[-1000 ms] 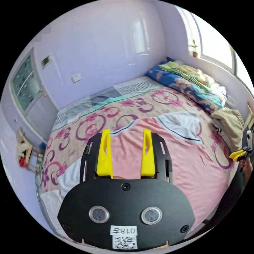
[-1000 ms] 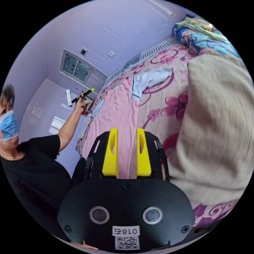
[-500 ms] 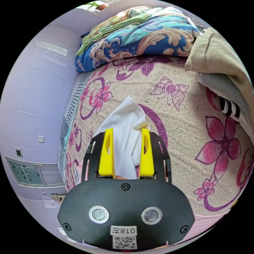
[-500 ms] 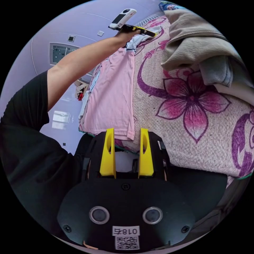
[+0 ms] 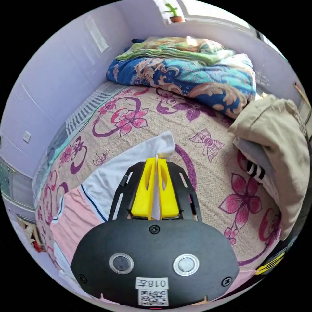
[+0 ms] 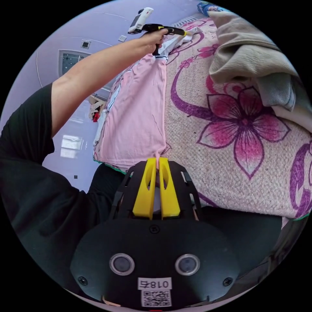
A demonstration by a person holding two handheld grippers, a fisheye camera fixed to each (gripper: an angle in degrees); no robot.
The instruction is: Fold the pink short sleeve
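Note:
The pink short sleeve shirt (image 6: 136, 107) lies flat on the flowered bedspread (image 6: 227, 156), its white sleeve (image 5: 130, 162) spread toward the pillows. In the left gripper view my left gripper (image 5: 156, 160) is shut on the edge of that white sleeve, which runs up between the yellow jaws. In the right gripper view my right gripper (image 6: 158, 159) is shut on the bottom corner of the pink shirt's hem near the bed's edge. The left gripper (image 6: 169, 30) shows far off there too, held in a hand at the sleeve.
A folded blue patterned quilt (image 5: 195, 74) with green bedding on top lies at the head of the bed. A heap of beige and grey clothes (image 5: 279, 143) sits on the bed beside the shirt. The person's black sleeve (image 6: 29, 182) and arm reach across the right gripper view.
Both grippers have gone from open to shut: the left has closed on the white sleeve, the right on the shirt's hem corner. The cameras shifted slightly.

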